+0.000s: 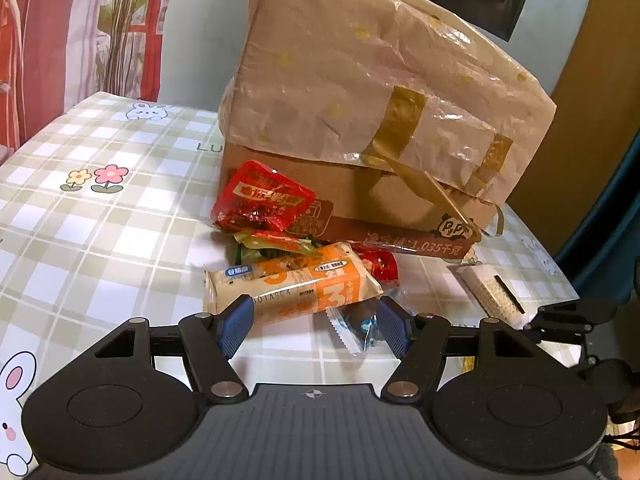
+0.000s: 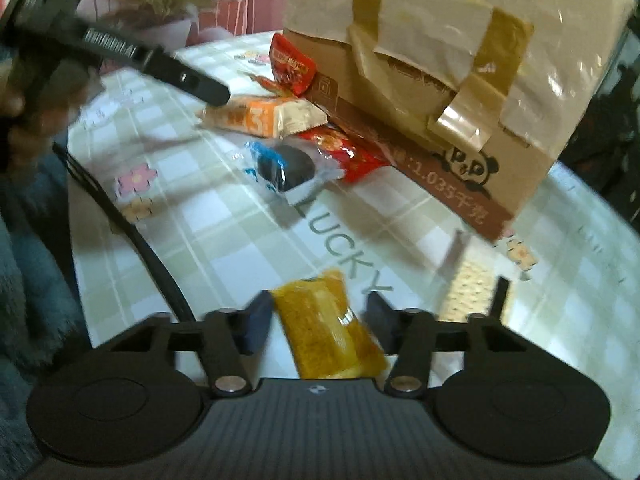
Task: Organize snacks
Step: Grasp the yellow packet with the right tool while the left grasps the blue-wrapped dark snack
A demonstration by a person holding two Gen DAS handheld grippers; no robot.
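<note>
A pile of snacks lies on the checked tablecloth against a cardboard box (image 1: 360, 196): a red packet (image 1: 262, 200), an orange-and-cream biscuit pack (image 1: 292, 284), a clear-wrapped dark cookie (image 1: 354, 326) and another red packet (image 1: 382, 264). My left gripper (image 1: 316, 322) is open, its jaws astride the biscuit pack's near end and the cookie. My right gripper (image 2: 318, 320) is open with a yellow snack packet (image 2: 328, 324) lying between its jaws; they do not touch it. The pile shows in the right view too: the biscuit pack (image 2: 260, 116) and the cookie (image 2: 286, 168).
The box (image 2: 440, 128) is covered with taped plastic wrap. A cracker pack (image 1: 494, 294) lies right of the pile and shows in the right view (image 2: 470, 294). The left gripper's body (image 2: 152, 60) crosses the right view's upper left. The table edge runs near the left.
</note>
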